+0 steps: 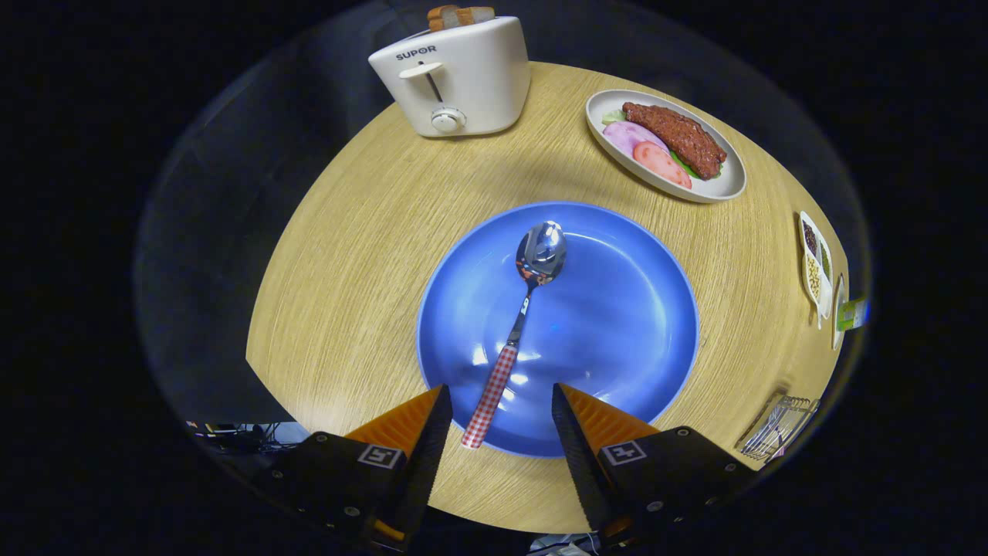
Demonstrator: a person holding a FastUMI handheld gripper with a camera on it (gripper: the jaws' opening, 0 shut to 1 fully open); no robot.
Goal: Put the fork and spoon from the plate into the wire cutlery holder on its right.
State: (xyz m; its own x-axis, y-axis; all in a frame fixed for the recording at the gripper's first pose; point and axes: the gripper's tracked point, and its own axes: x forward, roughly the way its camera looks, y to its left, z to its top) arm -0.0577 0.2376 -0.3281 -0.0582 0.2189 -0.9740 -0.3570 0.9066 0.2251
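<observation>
Jaws wide apart, our gripper is hanging low over the near rim of the blue plate, gripping nothing. We are looking at the spoon lying in the plate with its bowl pointing away from us and its red-checked handle running back toward us, the handle's end resting over the plate's near rim between our two fingers, nearer the left one.

We are seeing no fork in the plate; in the wire cutlery holder, off to the right at the table's edge, some tines may be showing, but it is too small for us to be sure.

As we judge it, the risks are these. The handle is sitting off-centre between the jaws, so closing as we are could push it sideways before both fingers are pressing. Because it overhangs the rim, pressing down could lever the bowl up and make the spoon skid on the glossy plate. A slim handle caught near its end may swing under the bowl's weight during the carry. The holder is well off to the right, so we could clip the plate rim or miss its narrow opening.
</observation>
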